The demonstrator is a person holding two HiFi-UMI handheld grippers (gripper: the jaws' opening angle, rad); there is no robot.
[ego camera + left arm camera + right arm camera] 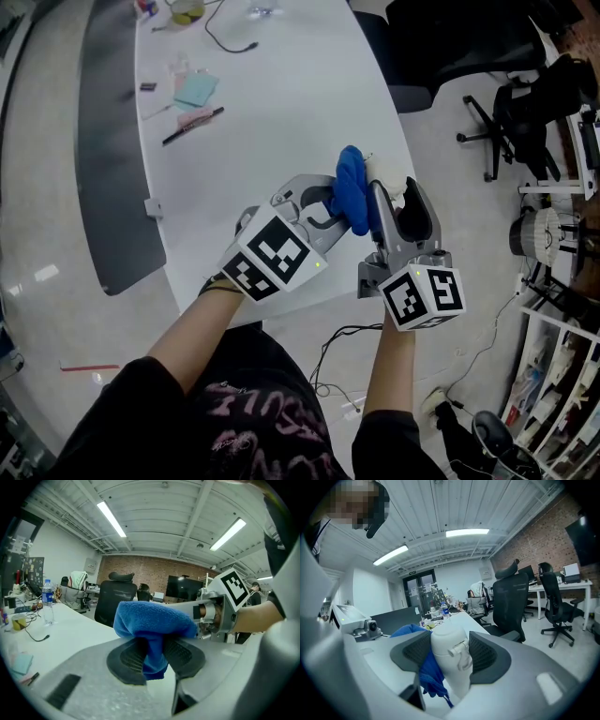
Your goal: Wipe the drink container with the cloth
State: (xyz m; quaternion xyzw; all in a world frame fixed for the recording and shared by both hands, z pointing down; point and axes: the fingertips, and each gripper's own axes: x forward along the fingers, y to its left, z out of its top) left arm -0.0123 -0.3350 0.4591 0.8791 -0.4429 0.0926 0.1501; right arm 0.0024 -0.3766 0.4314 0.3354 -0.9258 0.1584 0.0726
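Blue cloth (pixel 152 618), pinched by left gripper (pixel 155 657), seemingly touches white container (pixel 451 667) clamped by adjacent right gripper (pixel 449 651).

bottle (pixel 449 654): lower left side hidden by cloth (pixel 429 670) between right gripper (pixel 450 651) pads
cloth middle: hidden between left gripper (pixel 152 656) pads
desk clutter (pixel 192 94) beyond grippers: too small to name

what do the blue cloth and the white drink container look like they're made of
The blue cloth looks like microfibre or terry: matte, with a fuzzy nap and soft folds. The drink container is probably plastic: white and smooth with a dull sheen, and with a moulded clasp near its top. It could be coated metal; the look leaves that open.
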